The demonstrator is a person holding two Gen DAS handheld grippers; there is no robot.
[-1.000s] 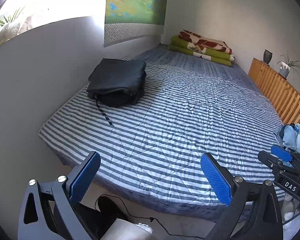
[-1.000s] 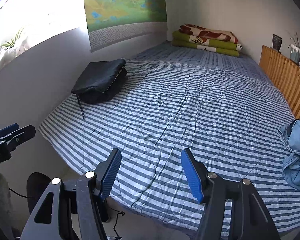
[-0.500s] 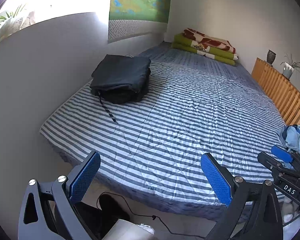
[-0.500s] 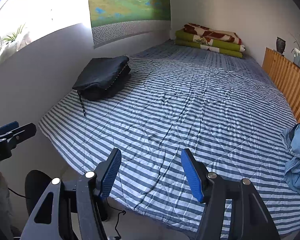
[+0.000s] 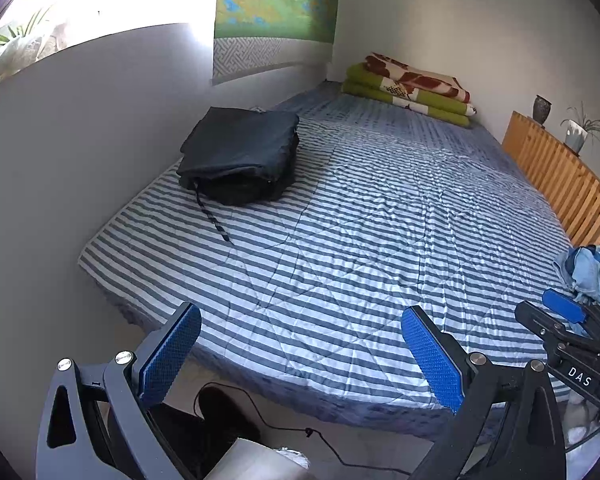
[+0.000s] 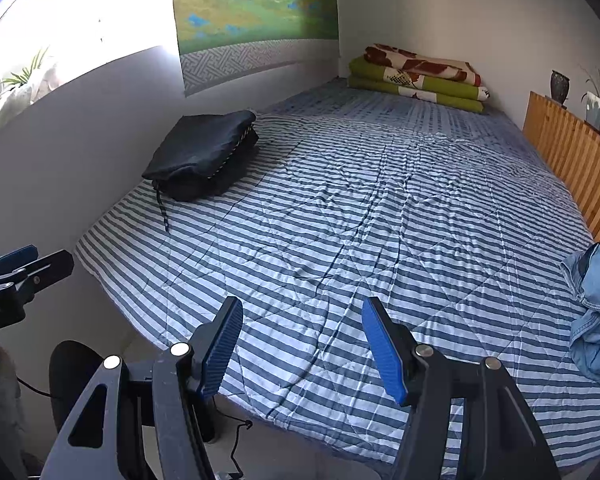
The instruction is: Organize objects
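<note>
The left gripper (image 5: 300, 344) is hanging over the near edge of the bed (image 5: 360, 240) with its blue pads spread wide apart and nothing between them. The right gripper (image 6: 302, 344) is sitting just beside it, also tilted down toward the striped cover, its jaws parted with only bare bedding showing in the gap. Neither one is touching or carrying anything, so I judge that no sorting is under way at this moment.

Closest to the right gripper, off to its right along the bed's near edge, a crumpled light-blue denim garment (image 6: 594, 320) is lying in a loose heap; from the left gripper it is showing just past the right gripper's fingers. It is looking unfolded, so it is probably the piece waiting to be dealt with.

Farther out, ahead and to the left of both grippers, a black bag (image 5: 240, 156) is resting flat against the wall side of the bed, with its striped strap (image 5: 214, 218) trailing toward the grippers. Whether it is already in its place or meant to receive the clothing I cannot tell.

At the far end, straight ahead, folded green and patterned blankets (image 6: 418, 78) are lying stacked neatly, which reads as a part already tidy.

Overall the task is appearing to stand at or near its start, with the garment unhandled.
</note>
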